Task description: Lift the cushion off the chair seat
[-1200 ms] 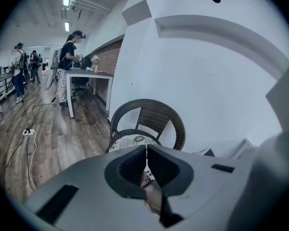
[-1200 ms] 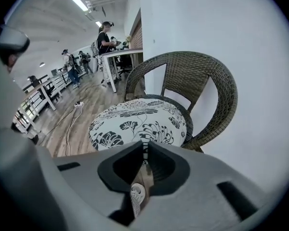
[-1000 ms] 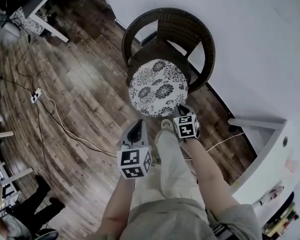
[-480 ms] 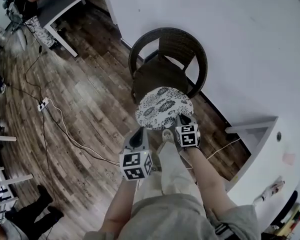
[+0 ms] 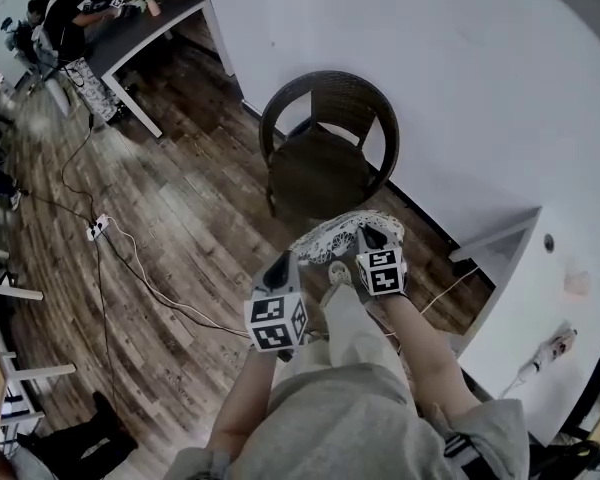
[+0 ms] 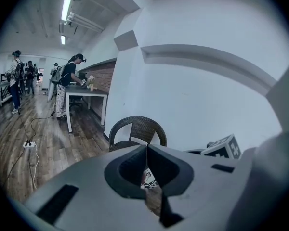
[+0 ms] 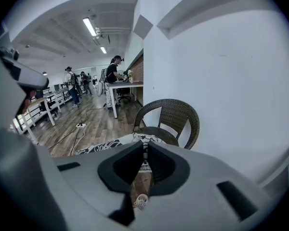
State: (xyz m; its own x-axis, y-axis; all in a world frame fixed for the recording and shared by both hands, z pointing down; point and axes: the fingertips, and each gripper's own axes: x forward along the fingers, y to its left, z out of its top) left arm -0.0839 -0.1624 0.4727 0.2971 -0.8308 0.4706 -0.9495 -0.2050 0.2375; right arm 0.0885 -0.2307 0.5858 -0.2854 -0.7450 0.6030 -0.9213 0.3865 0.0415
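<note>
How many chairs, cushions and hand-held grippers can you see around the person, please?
Wicker chair: 1
Floral cushion: 1
Hand-held gripper: 2, the left hand-held gripper and the right hand-held gripper
Total: 4

The wood-plank floor (image 5: 195, 208) under you fills the frame's left and middle. The wicker chair (image 5: 320, 173) stands on it at upper centre, a power strip (image 5: 98, 227) and pale cable (image 5: 145, 273) lie left, and a desk (image 5: 145, 23) stands upper left.
</note>
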